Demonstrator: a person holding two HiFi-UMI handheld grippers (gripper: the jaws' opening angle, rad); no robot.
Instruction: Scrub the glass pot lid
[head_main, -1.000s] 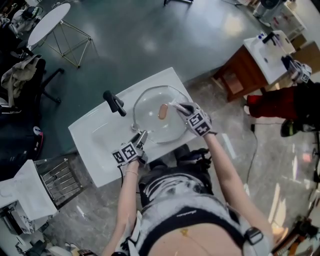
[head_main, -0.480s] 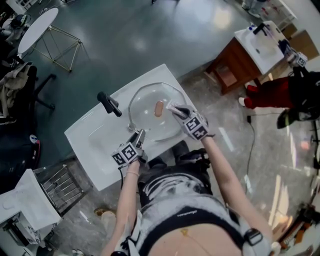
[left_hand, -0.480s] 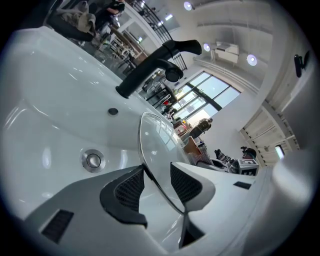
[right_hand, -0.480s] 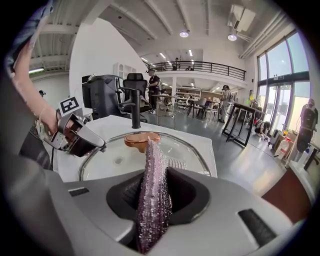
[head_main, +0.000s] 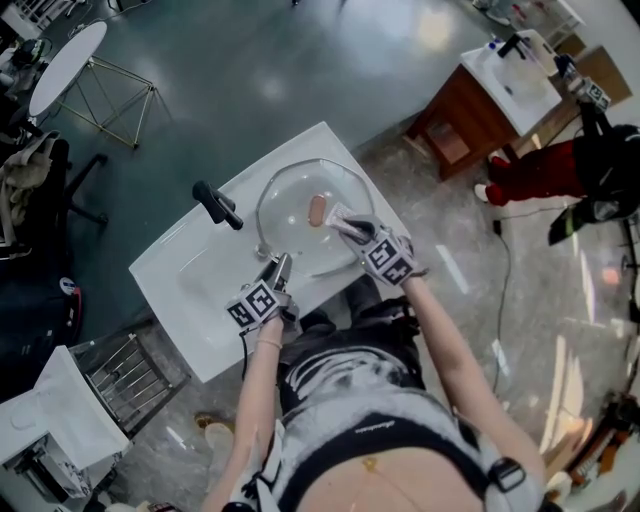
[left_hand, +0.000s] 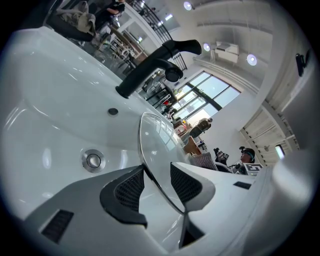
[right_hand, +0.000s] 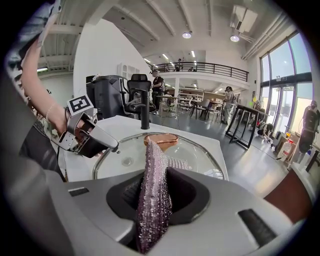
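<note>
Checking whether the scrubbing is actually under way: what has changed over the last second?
The right gripper, shut on the sparkly cloth, slid across the glass pot lid toward its copper handle. The left gripper stayed clamped on the lid's rim, with the lid unmoved over the sink.

Bright, even daylight from tall far windows (left_hand: 207, 94) and round ceiling lamps (right_hand: 186, 35). Glare streaks the glossy white sink basin (left_hand: 55, 100) and clear round glass pot lid (left_hand: 155, 145). Both gripper views bulge fisheye, corners black.
</note>
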